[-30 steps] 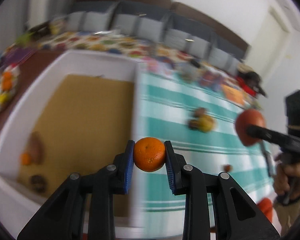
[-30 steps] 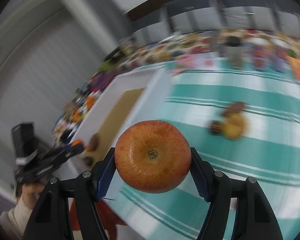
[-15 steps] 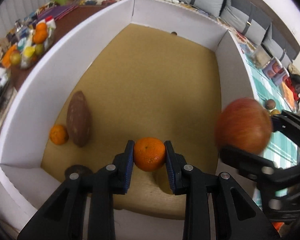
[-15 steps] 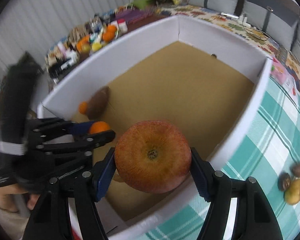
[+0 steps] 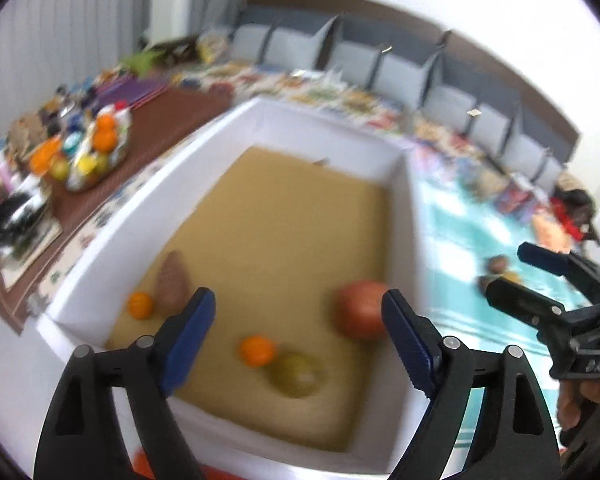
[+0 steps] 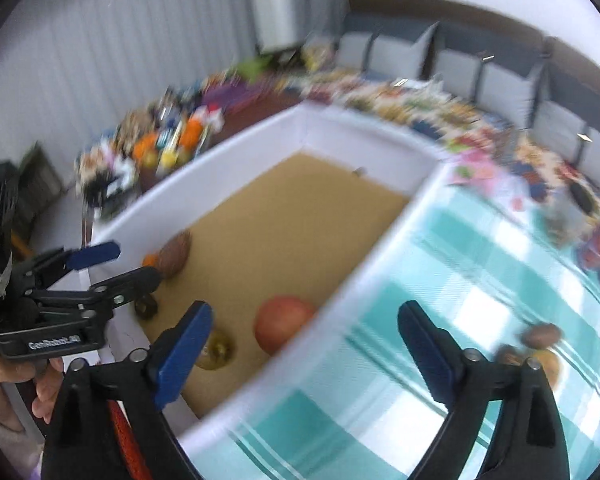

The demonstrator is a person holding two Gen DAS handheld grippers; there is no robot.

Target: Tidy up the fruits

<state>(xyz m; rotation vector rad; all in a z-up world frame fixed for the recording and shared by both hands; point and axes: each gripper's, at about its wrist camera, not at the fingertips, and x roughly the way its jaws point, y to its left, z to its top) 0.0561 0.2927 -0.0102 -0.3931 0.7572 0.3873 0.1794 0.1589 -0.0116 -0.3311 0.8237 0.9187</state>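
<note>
A white box [image 5: 402,240] with a tan floor holds a red apple [image 5: 360,310], a small orange [image 5: 257,351], a greenish round fruit [image 5: 294,374], a second small orange [image 5: 141,305] and a brown oval fruit [image 5: 173,282]. My left gripper [image 5: 298,322] is open and empty above the box's near end. My right gripper [image 6: 304,338] is open and empty above the box's right wall [image 6: 364,276]; the apple [image 6: 282,322] lies below it. Each gripper shows in the other's view, the left one [image 6: 112,264] and the right one [image 5: 516,276].
A teal checked tablecloth [image 6: 480,300] lies right of the box with brown and yellow fruits [image 6: 536,344] on it. A bowl of oranges and bottles [image 5: 88,152] stands on a brown table at the left. Grey chairs line the far wall.
Both grippers have opened. The orange and the apple have left the jaws and now lie on the box floor. Both grippers have risen and pulled back.
</note>
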